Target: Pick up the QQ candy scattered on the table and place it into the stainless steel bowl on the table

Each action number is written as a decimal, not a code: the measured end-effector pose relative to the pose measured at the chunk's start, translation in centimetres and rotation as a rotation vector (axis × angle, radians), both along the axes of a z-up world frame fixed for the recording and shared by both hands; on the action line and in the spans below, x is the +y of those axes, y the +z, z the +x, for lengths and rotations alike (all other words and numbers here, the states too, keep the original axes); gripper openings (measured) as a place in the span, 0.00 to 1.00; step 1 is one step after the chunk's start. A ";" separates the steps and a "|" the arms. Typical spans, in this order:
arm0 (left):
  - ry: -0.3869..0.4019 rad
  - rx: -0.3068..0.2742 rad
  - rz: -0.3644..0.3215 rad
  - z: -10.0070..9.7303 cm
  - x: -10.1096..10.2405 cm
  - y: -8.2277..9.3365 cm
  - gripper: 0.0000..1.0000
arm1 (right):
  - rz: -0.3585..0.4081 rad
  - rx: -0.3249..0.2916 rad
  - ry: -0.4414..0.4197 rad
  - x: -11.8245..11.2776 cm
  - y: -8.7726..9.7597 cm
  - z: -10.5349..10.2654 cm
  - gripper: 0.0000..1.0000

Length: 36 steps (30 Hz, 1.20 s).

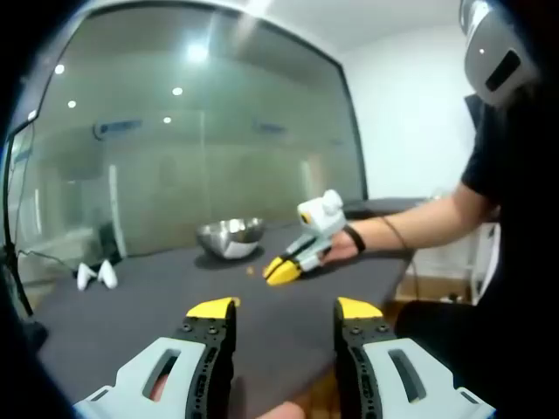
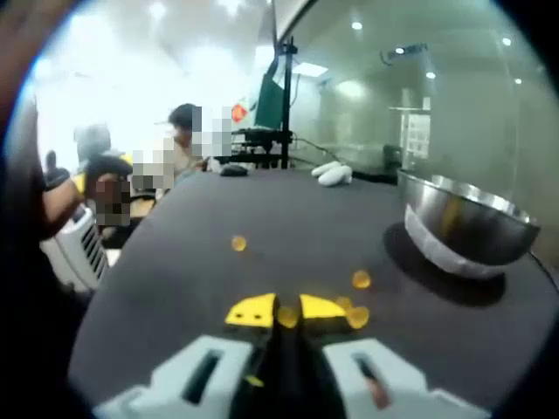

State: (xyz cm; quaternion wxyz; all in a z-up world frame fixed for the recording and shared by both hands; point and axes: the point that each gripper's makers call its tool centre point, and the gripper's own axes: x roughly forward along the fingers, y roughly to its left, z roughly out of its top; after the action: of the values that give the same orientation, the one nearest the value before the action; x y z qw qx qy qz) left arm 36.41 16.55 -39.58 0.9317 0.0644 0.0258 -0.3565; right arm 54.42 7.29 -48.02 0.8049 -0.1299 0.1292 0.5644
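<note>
Several orange QQ candies lie on the dark table [image 2: 218, 279]: one far ahead [image 2: 238, 243], one nearer the bowl [image 2: 361, 279], and two just right of my jaws [image 2: 356, 317]. My right gripper [image 2: 287, 312] is down at the tabletop, shut on a candy [image 2: 287, 318] that sits between its yellow tips. The stainless steel bowl [image 2: 463, 229] stands to the right. In the left gripper view my left gripper [image 1: 286, 307] hovers open and holds nothing. Beyond it are the bowl [image 1: 231, 237], a small candy [image 1: 249, 271] and the right gripper [image 1: 281, 272], tips down on the table.
Two white objects [image 1: 94, 277] [image 2: 332, 175] lie at the table's far side by a glass wall. A person's arm [image 1: 419, 223] reaches in over the table edge. People sit beyond the table [image 2: 175, 140]. A white ribbed piece [image 2: 79, 249] sits at the left edge.
</note>
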 end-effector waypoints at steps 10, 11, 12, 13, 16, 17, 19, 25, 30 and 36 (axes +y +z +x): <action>-0.002 0.005 0.002 0.0 -0.1 -0.1 0.46 | 0.025 -0.008 -0.009 -0.1 1.2 -0.5 0.10; -0.002 0.005 0.005 0.0 -0.1 -0.2 0.46 | 0.023 -0.023 -0.007 -0.1 1.5 -0.6 0.10; -0.002 0.005 0.006 0.0 -0.1 -0.2 0.46 | 0.021 -0.033 -0.006 -0.2 1.8 -0.7 0.10; -0.002 0.005 0.005 0.0 -0.1 -0.2 0.46 | 0.025 -0.039 -0.001 -0.2 2.1 -0.8 0.09; -0.001 0.004 0.002 0.1 0.0 -0.2 0.46 | 0.052 -0.061 -0.001 -0.7 3.5 -0.8 0.09; -0.001 0.003 0.001 0.1 0.0 -0.1 0.46 | 0.066 -0.064 -0.007 -0.9 4.0 -0.7 0.09; -0.004 0.002 0.001 0.1 -0.1 -0.2 0.46 | 0.102 -0.072 -0.039 -1.5 5.2 0.1 0.09; -0.018 -0.006 -0.006 0.0 -0.4 0.0 0.46 | 0.169 -0.136 -0.207 -4.6 8.7 4.4 0.09; -0.021 -0.004 -0.006 -0.1 -0.3 0.0 0.46 | 0.220 -0.150 -0.323 -7.0 10.5 7.0 0.09; -0.026 -0.002 -0.007 -0.1 -0.7 -0.1 0.46 | 0.170 -0.169 -0.491 -9.1 10.9 10.2 0.09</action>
State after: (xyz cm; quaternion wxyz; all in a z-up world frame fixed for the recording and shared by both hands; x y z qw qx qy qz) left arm 36.26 15.88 -39.67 0.9272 0.0620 0.0228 -0.3687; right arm 64.59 -1.79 -37.14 0.9336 -0.0731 0.0415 0.3483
